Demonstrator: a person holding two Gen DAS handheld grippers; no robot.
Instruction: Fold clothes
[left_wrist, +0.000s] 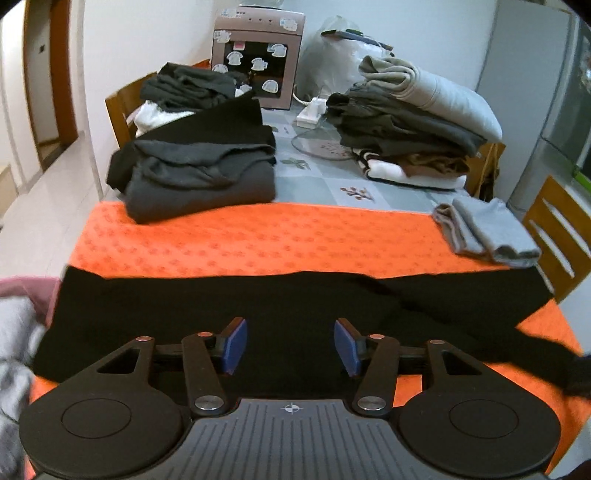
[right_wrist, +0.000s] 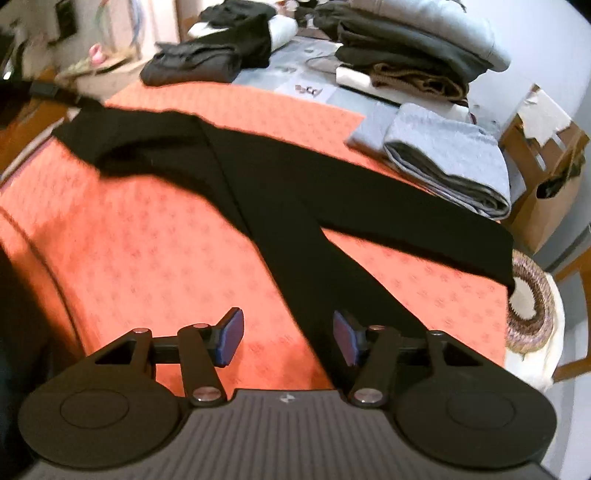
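One desk carries everything, its far half under a pale grey patterned cover. One bright orange cloth with a small repeated print covers the near half. On it lies one pair of long black trousers, spread flat across the near part of the desk; in the right wrist view its two legs split apart and run toward the near right corner, while the waist end lies toward the far left.

Farther back stand three stacks of folded clothes: one dark grey and black stack on the left at the orange cloth's far edge, one smaller dark stack over white fabric behind it, and one tall stack on the right of dark, brown and white pieces topped by a pale grey padded garment. One light grey folded garment lies alone at the orange cloth's right edge. One pinkish box-shaped appliance with stickers stands at the far end.

The left tongs hang tilted downward above the trousers, blue pads well apart, gripping nothing. The right tongs also tilt downward, above the orange cloth and one trouser leg, pads apart and empty.
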